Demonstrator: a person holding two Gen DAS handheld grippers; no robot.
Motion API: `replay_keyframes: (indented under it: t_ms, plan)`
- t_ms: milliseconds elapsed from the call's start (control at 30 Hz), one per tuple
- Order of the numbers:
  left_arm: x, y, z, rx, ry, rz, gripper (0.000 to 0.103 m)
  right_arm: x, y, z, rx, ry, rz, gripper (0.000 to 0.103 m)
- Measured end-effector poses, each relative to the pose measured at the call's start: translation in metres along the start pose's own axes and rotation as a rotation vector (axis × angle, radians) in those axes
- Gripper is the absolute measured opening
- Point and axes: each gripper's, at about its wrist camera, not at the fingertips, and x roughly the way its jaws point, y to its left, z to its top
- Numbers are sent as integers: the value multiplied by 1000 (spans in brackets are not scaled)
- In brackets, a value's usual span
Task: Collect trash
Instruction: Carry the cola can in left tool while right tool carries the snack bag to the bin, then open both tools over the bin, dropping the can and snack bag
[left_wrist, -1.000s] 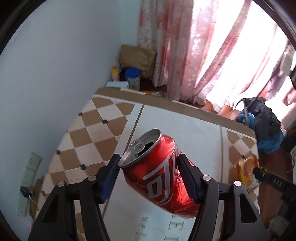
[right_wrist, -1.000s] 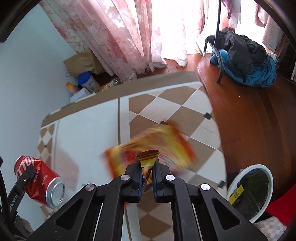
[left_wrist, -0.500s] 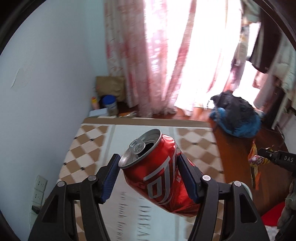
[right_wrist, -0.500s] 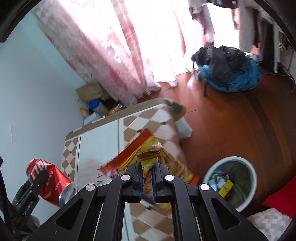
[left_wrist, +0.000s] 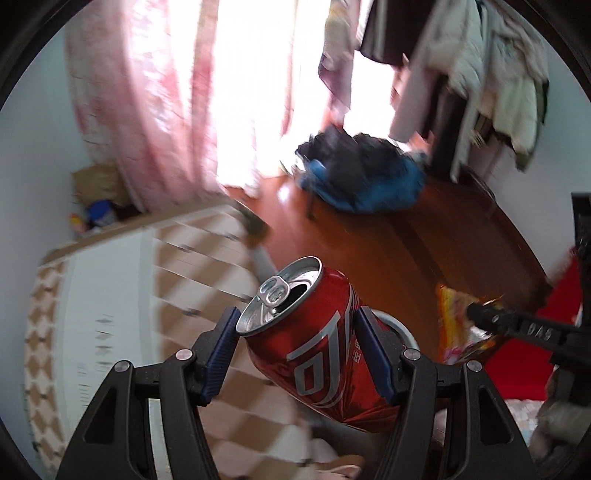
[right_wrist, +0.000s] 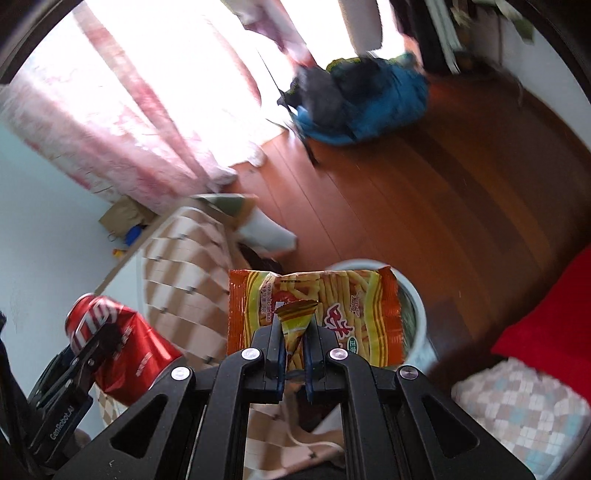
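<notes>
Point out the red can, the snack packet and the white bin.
red can (left_wrist: 314, 354): left wrist view, on its printed side.
snack packet (right_wrist: 343, 306): right wrist view, on its front face.
white bin (right_wrist: 415, 306): right wrist view, on its rim.

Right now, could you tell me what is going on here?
A person is collecting trash with two handheld grippers. The left gripper is clamped on an opened red soda can. The right gripper pinches an orange snack bag, which hangs in front of the white waste bin on the wooden floor.
</notes>
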Motion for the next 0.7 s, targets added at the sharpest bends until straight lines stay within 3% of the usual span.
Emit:
replay_keyframes:
  t_ms: [200, 367, 500, 567, 600, 633, 667, 700]
  plan:
    - [89, -42, -5, 13, 182, -63, 60, 69, -77, -12, 128, 126, 46, 7]
    - [158, -62, -11, 22, 325, -84, 61, 124, -118, -19, 220, 197, 85, 8]
    - [189, -66, -14, 3, 402, -95, 63, 156, -135, -20, 253, 230, 98, 8]
    - [200, -67, -14, -11, 426, -86, 70, 167, -142, -20, 264, 245, 98, 10]
    - [203, -65, -13, -17, 432, -79, 85, 174, -145, -19, 264, 260, 97, 14]
    - [204, -65, -13, -22, 434, -71, 94, 177, -147, -18, 264, 269, 94, 18]
    - [205, -63, -15, -24, 433, -64, 95, 180, -150, -19, 266, 275, 95, 38]
    - [204, -62, -15, -23, 435, -55, 95, 182, -151, -18, 268, 275, 92, 65]
